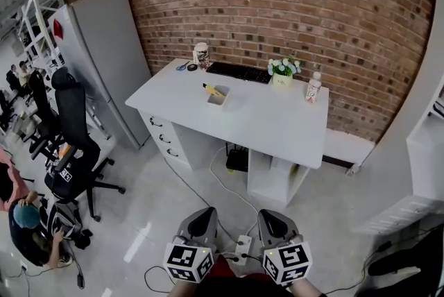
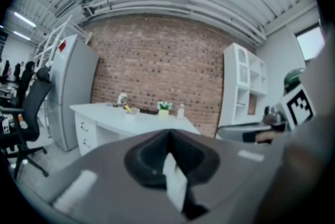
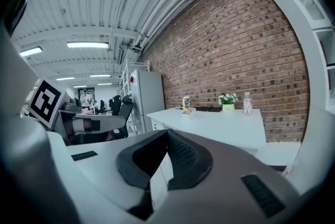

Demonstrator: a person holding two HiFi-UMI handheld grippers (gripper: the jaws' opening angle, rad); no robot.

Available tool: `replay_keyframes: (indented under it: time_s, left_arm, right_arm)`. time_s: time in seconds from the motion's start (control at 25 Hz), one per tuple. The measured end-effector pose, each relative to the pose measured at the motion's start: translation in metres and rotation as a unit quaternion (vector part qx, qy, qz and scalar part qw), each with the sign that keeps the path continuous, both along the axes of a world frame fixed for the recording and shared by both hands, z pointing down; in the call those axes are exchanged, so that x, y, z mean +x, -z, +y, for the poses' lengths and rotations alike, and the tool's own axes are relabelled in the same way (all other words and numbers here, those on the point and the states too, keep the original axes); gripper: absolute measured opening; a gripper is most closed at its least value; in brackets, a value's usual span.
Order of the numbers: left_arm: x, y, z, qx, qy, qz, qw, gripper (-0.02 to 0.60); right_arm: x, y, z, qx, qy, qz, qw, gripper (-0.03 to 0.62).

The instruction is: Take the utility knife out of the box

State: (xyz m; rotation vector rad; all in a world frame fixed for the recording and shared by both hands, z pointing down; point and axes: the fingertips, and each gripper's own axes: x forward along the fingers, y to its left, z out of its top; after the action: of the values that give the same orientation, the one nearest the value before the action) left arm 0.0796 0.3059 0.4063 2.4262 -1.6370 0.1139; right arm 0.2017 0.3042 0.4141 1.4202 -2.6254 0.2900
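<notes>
A small white box (image 1: 218,96) sits near the middle of the white desk (image 1: 277,125), far ahead of me. A yellow utility knife (image 1: 211,89) sticks out of it at the back left. The left gripper view shows the box (image 2: 131,111) and knife (image 2: 126,108) small and distant, and so does the right gripper view, box (image 3: 189,110). My left gripper (image 1: 205,212) and right gripper (image 1: 268,214) hang side by side at the bottom of the head view, over the floor and well short of the desk. In each gripper view the jaws meet at the tips, left (image 2: 168,132) and right (image 3: 167,131), with nothing between them.
On the desk stand a black keyboard (image 1: 239,71), a flower pot (image 1: 282,71), a bottle (image 1: 313,88) and a cup (image 1: 201,55). A grey cabinet (image 1: 104,60) and an office chair (image 1: 75,143) are at the left, white shelving (image 1: 424,150) at the right. A power strip (image 1: 243,245) and cables lie on the floor.
</notes>
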Motion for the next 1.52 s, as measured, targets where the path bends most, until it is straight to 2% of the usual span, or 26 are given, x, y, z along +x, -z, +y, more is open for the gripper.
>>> replay_keyframes:
  time_s: [0.6, 0.92, 1.16, 1.52]
  left_arm:
    - [-0.045, -0.025, -0.106, -0.030, -0.031, 0.011, 0.9990, 0.003]
    - [-0.092, -0.025, -0.167, -0.041, -0.053, 0.007, 0.9977, 0.003]
    - [-0.136, -0.027, -0.208, -0.043, -0.057, 0.020, 0.9973, 0.003]
    - [-0.182, -0.025, -0.253, -0.039, -0.065, 0.026, 0.9968, 0.003]
  right_arm:
    - [-0.045, -0.019, -0.096, -0.030, -0.034, 0.022, 0.999, 0.008]
    - [-0.101, -0.019, -0.160, -0.049, -0.040, 0.026, 0.998, 0.008]
    - [-0.146, -0.024, -0.200, -0.060, -0.040, 0.033, 0.997, 0.008]
    - [-0.186, -0.026, -0.245, -0.070, -0.060, 0.038, 0.995, 0.008]
